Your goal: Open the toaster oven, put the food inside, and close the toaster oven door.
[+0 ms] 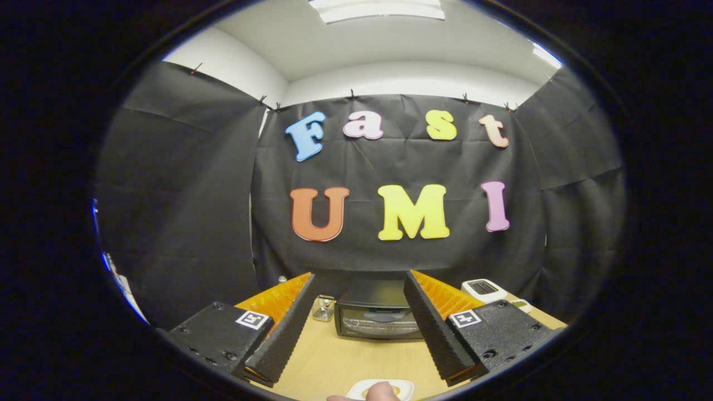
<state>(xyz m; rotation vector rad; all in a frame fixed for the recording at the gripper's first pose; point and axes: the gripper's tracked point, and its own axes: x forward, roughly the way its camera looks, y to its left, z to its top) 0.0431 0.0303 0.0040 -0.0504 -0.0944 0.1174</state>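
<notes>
A black toaster oven (376, 314) stands on the wooden table (334, 362), beyond my fingers, with its glass door shut. My gripper (359, 284) is held above the table, open, with nothing between its fingers. Close below the fingers lies a small white plate (404, 387) with yellow food on it. A person's fingertip (379, 391) rests on the plate's near side and hides part of the food.
A small clear glass container (323, 308) stands just left of the oven. A white device (483, 288) sits to the oven's right by the black cloth wall, with a small pale object (522, 304) beside it.
</notes>
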